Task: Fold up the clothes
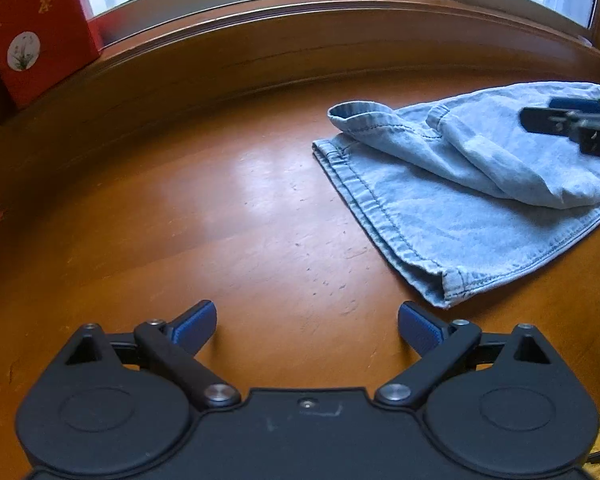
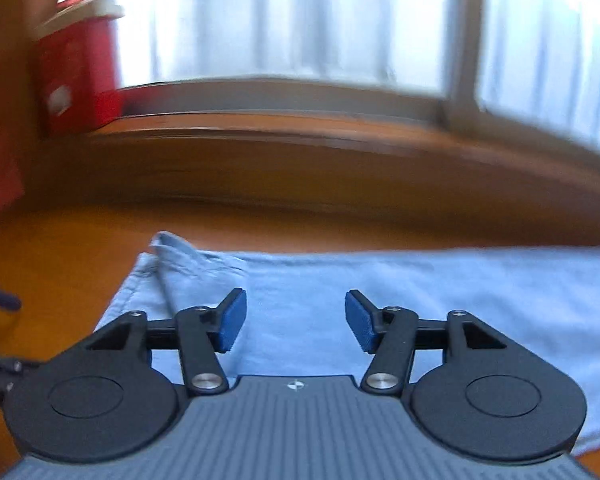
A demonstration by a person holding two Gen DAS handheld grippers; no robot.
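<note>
Left gripper [image 1: 307, 330]: jaws wide apart, empty, above bare wooden tabletop [image 1: 220, 220].
Right gripper [image 2: 295, 322]: jaws half apart, holding nothing, over the cloth.
Light blue denim garment [image 1: 460, 208]: partly folded, near tabletop's right edge.
Handling: probably soft, limp, light; pinch the stitched hem corner [image 1: 446, 284].

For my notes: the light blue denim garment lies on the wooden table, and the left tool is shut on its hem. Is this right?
Not quite. The left tool is open over the bare wooden table, apart from the light blue denim garment, as the left wrist view shows. The garment does lie on the table.
</note>
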